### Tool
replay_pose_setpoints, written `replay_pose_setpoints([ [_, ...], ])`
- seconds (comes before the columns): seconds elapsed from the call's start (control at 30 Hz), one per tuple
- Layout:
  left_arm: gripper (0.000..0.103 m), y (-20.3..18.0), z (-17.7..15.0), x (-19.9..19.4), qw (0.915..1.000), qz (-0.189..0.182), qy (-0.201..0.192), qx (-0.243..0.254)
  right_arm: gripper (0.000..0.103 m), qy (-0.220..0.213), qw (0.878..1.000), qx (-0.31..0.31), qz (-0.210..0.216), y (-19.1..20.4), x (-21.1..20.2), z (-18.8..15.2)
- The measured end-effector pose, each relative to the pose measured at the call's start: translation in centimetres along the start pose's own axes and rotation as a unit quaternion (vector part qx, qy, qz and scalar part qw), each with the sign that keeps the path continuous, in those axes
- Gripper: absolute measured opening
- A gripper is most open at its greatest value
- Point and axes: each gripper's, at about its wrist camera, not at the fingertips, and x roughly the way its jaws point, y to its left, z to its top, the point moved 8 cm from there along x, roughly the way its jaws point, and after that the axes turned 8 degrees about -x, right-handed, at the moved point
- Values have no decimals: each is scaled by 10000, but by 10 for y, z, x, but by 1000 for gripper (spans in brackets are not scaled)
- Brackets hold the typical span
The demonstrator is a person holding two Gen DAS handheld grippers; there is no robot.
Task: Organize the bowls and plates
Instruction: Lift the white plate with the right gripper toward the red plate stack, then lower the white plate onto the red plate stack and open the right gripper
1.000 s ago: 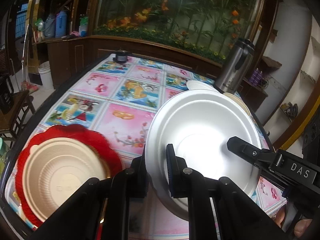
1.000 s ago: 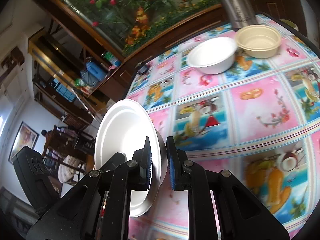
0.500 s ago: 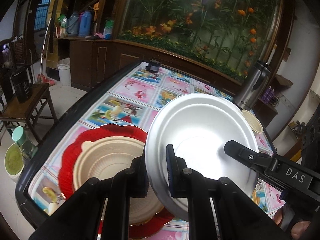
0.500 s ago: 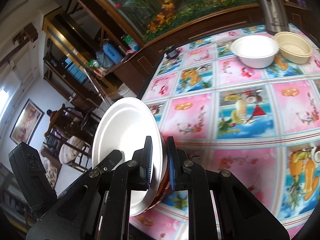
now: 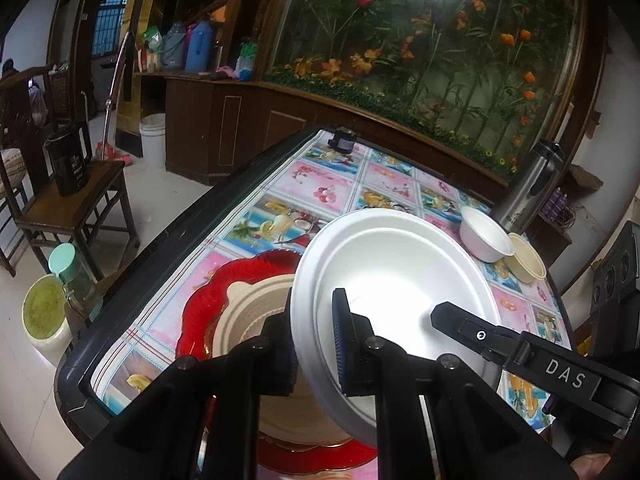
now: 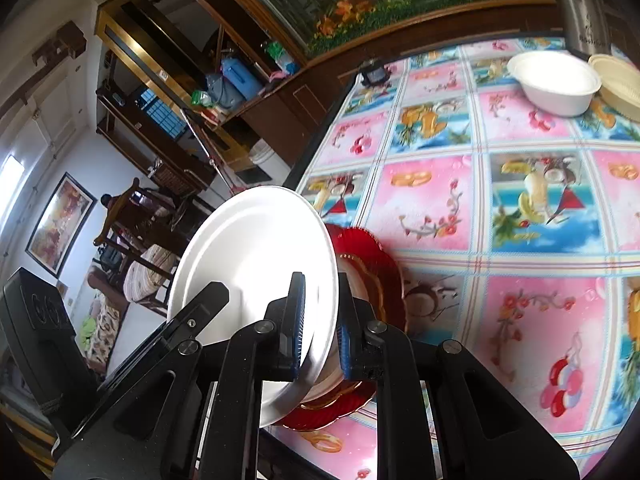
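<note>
A white foam plate [image 5: 392,272] is held by both grippers, one on each side of its rim. My left gripper [image 5: 316,344] is shut on its near rim; the right gripper's finger [image 5: 472,328] shows on the far rim. In the right wrist view my right gripper [image 6: 320,320] is shut on the same white plate [image 6: 256,248]. The plate hangs tilted just above a beige plate [image 5: 248,312] lying on a red plate [image 5: 224,280] near the table's corner. A white bowl [image 5: 482,238] and a beige bowl [image 5: 526,262] stand at the far side.
The table [image 6: 440,200] has a fruit-patterned cloth and a dark edge [image 5: 168,240]. A steel thermos [image 5: 528,188] stands behind the bowls. A small dark object [image 5: 343,141] sits at the far edge. A wooden stool [image 5: 68,204] and jars stand on the floor at left.
Both grippers have carried the white plate left and down over the beige and red plates, which now lie directly beneath it. The grip has not changed.
</note>
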Motion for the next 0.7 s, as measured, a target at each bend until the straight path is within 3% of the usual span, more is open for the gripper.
replay_pose_setpoints([
  [0.4,13,29,-19,19,9989,250,365,-171,14,456,9989,-30,45,3,39,-22],
  [0.7,13,43,-23,24,9977,484,432,-212,14,487,9971,-501,-315,12,53,-29],
])
